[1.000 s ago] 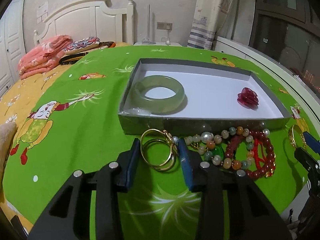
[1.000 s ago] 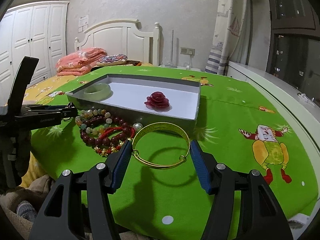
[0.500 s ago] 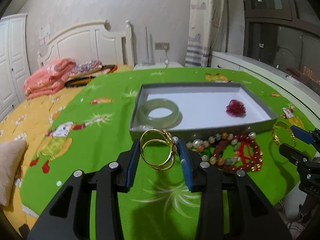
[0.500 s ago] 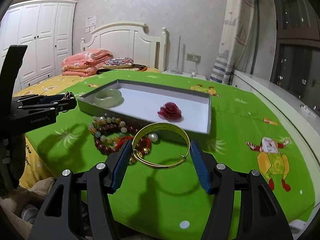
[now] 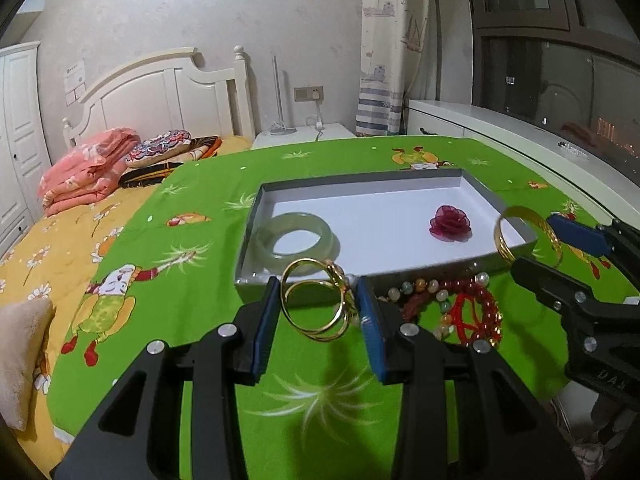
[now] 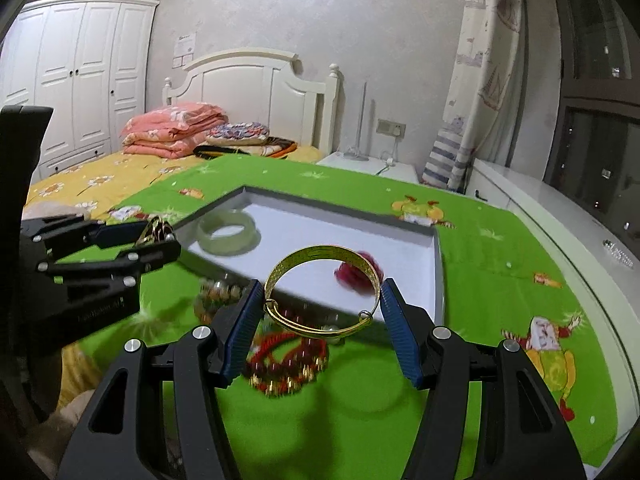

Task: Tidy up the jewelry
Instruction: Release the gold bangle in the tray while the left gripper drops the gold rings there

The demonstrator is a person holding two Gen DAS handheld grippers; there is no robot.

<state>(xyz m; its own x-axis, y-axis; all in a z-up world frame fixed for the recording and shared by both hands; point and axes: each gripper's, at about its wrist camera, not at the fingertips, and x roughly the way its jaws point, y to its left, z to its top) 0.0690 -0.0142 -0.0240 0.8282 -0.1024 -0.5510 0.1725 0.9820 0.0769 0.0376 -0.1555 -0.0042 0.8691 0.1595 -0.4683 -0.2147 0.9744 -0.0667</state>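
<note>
Currently left gripper (image 5: 318,306) is clamped on the paired gold rings (image 5: 316,304), pads pressing their outer edges so the hoops face the camera, lifted clear of the green cloth. Right gripper (image 6: 320,312) likewise grips the gold bangle (image 6: 322,292) across its width, raised near the tray (image 6: 438,280) front wall. Tray lies at 12 o'clock from both. Inside: jade bangle (image 5: 295,236) at its 9 o'clock end, red flower (image 5: 450,223) toward 3 o'clock. Centre floor is bare, probably the drop zone. Bead bracelets (image 5: 460,306) lie on the cloth outside the front wall, not yet sorted.
</note>
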